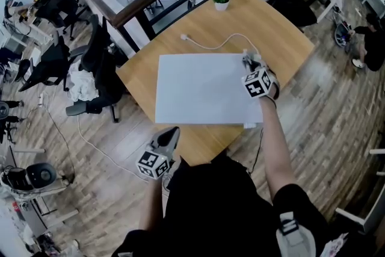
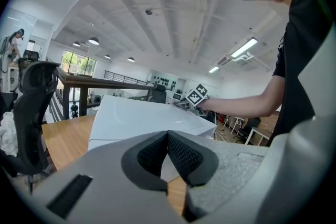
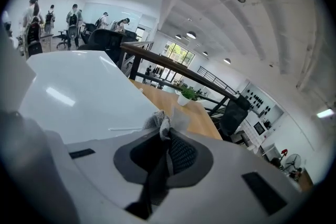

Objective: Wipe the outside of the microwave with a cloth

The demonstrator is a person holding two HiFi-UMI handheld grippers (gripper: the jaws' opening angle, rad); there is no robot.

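At the microwave's (image 1: 204, 88) far corner, right claw (image 1: 248, 61) pinches cloth (image 3: 157, 120) near cable (image 1: 210, 44); left claw (image 1: 173, 130) pressed together.

The big white boxy microwave (image 1: 204, 88) sits flat on the light wooden bench (image 1: 283, 33), smooth glossy top facing up. The small grey cloth (image 3: 156, 120) is bunched up and pinched in the right tongs (image 3: 167, 138). Its crumpled tip pokes out at the top's far right corner; contact isn't clear.
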